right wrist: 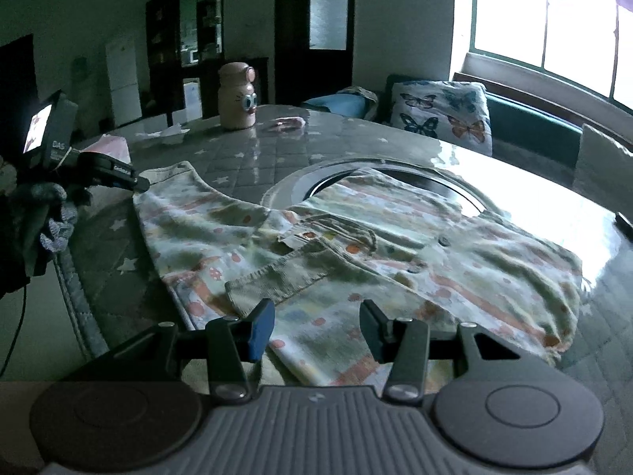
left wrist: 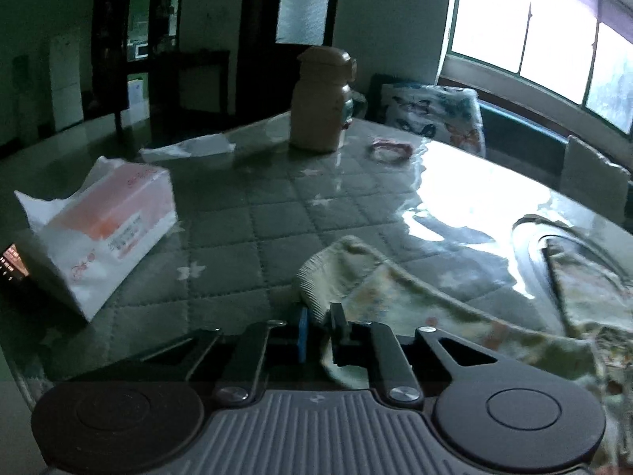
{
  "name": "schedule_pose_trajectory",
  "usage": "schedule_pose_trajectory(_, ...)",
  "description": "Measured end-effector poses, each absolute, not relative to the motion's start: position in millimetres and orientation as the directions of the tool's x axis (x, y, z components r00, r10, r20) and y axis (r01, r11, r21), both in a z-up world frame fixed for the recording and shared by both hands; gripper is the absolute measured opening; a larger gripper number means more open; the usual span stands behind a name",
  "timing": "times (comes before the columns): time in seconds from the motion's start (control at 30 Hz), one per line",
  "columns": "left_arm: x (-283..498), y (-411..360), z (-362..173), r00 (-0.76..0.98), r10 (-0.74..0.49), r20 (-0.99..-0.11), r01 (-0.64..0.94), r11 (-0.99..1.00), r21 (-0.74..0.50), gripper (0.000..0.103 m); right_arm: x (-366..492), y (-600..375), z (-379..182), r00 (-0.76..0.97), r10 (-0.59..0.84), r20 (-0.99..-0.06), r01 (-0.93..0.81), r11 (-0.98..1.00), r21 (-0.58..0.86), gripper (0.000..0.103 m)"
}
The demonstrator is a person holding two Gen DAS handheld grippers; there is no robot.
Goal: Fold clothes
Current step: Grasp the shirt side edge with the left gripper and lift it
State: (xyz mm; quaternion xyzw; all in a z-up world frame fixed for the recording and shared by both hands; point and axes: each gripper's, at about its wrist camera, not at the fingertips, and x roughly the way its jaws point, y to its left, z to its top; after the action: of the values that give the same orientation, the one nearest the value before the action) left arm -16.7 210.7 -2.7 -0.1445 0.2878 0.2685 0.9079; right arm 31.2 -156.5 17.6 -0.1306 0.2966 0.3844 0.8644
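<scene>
A small patterned garment with pale green, orange and white print lies spread on the round table, one sleeve folded across its middle. My left gripper is shut on the ribbed cuff of the garment's sleeve; in the right wrist view it shows at the far left holding that sleeve end. My right gripper is open and empty, just above the garment's near edge.
The table has a quilted star-print cover under clear plastic. On it stand a tissue box, a beige bottle, crumpled paper and a pink hair band. A butterfly cushion lies behind. A round inset ring sits mid-table.
</scene>
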Motion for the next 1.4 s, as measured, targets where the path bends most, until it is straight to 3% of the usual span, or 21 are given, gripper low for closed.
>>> schedule_pose_trajectory(0.3, -18, 137, 42, 0.856, 0.186, -0.482, -0.316, 0.927, -0.203, 0.009, 41, -179, 28, 0.563, 0.585, -0.583, -0.679, 0.730, 0.078, 0.048)
schedule_pose_trajectory(0.6, -10, 38, 63, 0.896, -0.169, -0.412, 0.056, 0.961, -0.273, 0.009, 56, -212, 36, 0.629, 0.552, -0.547, -0.574, 0.805, 0.151, 0.048)
schedule_pose_trajectory(0.73, 0, -2, 52, 0.847, -0.291, -0.446, 0.183, 0.945, -0.271, 0.009, 62, -227, 37, 0.655, 0.530, -0.539, -0.522, 0.833, 0.185, 0.048)
schedule_pose_trajectory(0.9, 8, -32, 30, 0.766, -0.361, -0.532, 0.273, 0.932, -0.240, 0.012, 68, -241, 34, 0.653, 0.526, -0.545, -0.478, 0.844, 0.242, 0.048)
schedule_pose_trajectory(0.93, 7, -33, 28, 0.757, -0.362, -0.544, 0.282, 0.932, -0.228, 0.014, 69, -241, 32, 0.649, 0.527, -0.549, -0.473, 0.845, 0.251, 0.048)
schedule_pose_trajectory(1.0, 2, -35, 23, 0.746, -0.363, -0.558, 0.300, 0.932, -0.205, 0.029, 72, -239, 28, 0.633, 0.534, -0.560, -0.472, 0.840, 0.267, 0.047)
schedule_pose_trajectory(1.07, -4, -33, 21, 0.747, -0.357, -0.560, 0.310, 0.933, -0.181, 0.049, 74, -234, 22, 0.611, 0.545, -0.574, -0.475, 0.833, 0.284, 0.042)
schedule_pose_trajectory(1.4, -13, 21, 23, 0.824, -0.186, -0.536, 0.155, 0.983, -0.103, 0.077, 80, -206, -4, 0.528, 0.558, -0.640, -0.489, 0.816, 0.307, 0.035)
